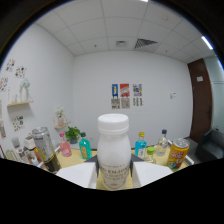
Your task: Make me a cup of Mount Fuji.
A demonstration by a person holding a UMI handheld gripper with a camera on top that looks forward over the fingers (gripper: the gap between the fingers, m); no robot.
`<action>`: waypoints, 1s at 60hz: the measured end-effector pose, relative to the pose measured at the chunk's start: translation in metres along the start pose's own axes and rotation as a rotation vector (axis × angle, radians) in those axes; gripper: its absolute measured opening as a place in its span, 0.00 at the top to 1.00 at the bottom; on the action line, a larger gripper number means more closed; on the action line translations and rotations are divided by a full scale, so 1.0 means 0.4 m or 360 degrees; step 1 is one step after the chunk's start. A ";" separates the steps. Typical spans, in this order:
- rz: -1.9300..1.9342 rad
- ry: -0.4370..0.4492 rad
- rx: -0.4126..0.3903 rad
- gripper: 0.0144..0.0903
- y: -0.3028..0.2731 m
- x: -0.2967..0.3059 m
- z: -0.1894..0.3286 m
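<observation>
White bottle [113, 150] w/ cap, clamped betw. gripper [114, 172] fingers, above table [75, 159].

A white bottle [113, 150] with a white cap carries pale lettering low on its front. The letters that can be made out read "ENJOY", possibly with one or two more letters before them that are too faint to tell. The line beneath is cut off from sight.

A yellow can [177, 154] beside it shows red and dark print, too small to read. A silver can [44, 145] on the other side has markings that cannot be read either.

Posters [126, 96] on the far wall hold coloured blocks and lines of print, all illegible at this range.
</observation>
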 end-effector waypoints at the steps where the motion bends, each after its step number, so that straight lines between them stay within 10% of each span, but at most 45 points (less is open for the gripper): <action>1: 0.0005 -0.0003 0.0013 0.55 -0.008 0.002 -0.013; 13: 0.0037 0.0015 0.0065 0.56 0.014 0.073 -0.154; 41: 0.0099 0.0176 -0.0390 0.56 0.662 0.280 -0.152; 60: -0.0899 0.0136 -0.0501 0.56 0.791 0.289 -0.104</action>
